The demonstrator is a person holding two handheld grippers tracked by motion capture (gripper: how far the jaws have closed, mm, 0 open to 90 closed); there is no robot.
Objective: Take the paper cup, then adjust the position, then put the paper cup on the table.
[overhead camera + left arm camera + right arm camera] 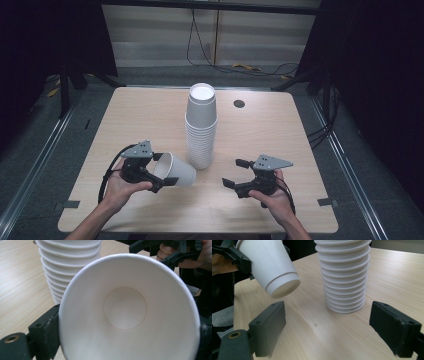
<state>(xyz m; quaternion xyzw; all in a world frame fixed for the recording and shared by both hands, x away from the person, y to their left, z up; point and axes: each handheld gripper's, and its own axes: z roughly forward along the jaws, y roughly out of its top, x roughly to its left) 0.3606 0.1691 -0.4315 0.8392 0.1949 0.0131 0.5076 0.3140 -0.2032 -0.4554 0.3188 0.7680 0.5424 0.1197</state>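
Note:
A tall stack of white paper cups (201, 125) stands upright in the middle of the wooden table (260, 130). My left gripper (161, 171) is shut on a single white paper cup (175, 170), held on its side just left of the stack's base, bottom pointing right. In the left gripper view I look into the single cup (127, 312), the stack (67, 265) behind it. My right gripper (234, 172) is open, right of the stack. The right gripper view shows the single cup (272, 267) hanging tilted above the table, and the stack (344, 275).
A small round grommet hole (239, 103) lies in the table's far right part. Cables (240, 65) run along the floor behind the table. Dark frames and rails flank both sides.

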